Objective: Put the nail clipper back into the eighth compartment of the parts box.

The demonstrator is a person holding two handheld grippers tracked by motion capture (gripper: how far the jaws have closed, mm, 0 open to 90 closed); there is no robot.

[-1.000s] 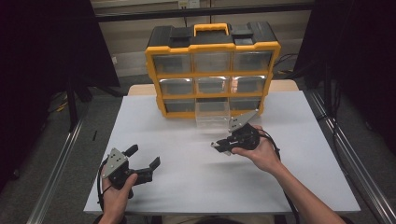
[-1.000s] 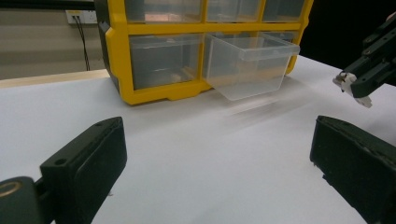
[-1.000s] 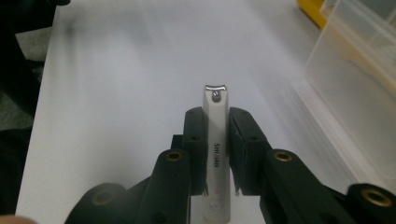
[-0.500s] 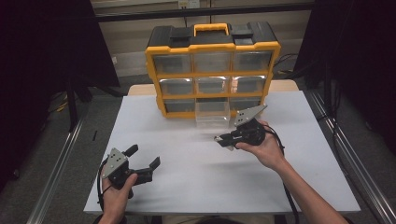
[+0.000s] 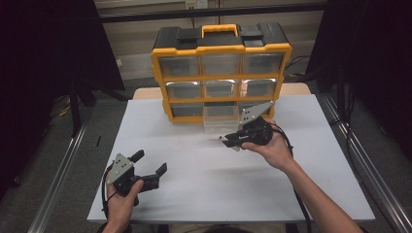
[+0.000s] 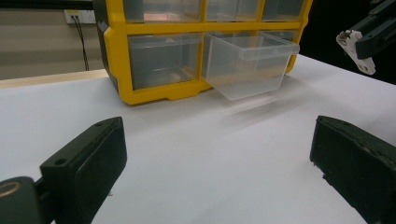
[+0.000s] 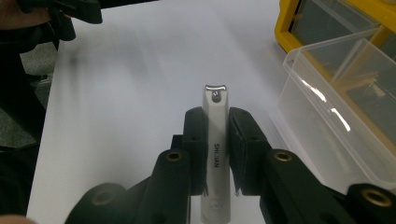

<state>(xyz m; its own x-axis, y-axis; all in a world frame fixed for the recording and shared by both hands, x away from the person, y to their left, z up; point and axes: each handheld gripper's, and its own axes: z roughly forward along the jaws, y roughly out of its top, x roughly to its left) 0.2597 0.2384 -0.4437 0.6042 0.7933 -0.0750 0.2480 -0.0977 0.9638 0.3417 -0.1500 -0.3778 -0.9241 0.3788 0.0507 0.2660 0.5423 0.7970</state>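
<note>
A white nail clipper (image 7: 215, 140) with a metal tip is clamped between the pads of my right gripper (image 7: 217, 126). That right gripper (image 5: 232, 141) hovers above the white table, just in front of a clear drawer (image 5: 221, 118) pulled out of the bottom row of a yellow and black organizer (image 5: 221, 73). The drawer (image 7: 336, 121) lies to the right of the clipper in the right gripper view. My left gripper (image 5: 149, 163) rests near the table's front left with its jaws wide apart and nothing between them. The left gripper view has the drawer (image 6: 247, 63) ahead and the clipper's end (image 6: 355, 49) at the upper right.
The white table (image 5: 204, 179) spreads between the two hands. Metal rails (image 5: 58, 179) run along both sides of the table. The organizer's other clear drawers (image 5: 221, 62) sit closed. A cable (image 5: 296, 194) trails from the right gripper along the forearm.
My right gripper has lifted a little with the nail clipper and shifted slightly right, closer to the pulled-out drawer. The left gripper has stayed put.
</note>
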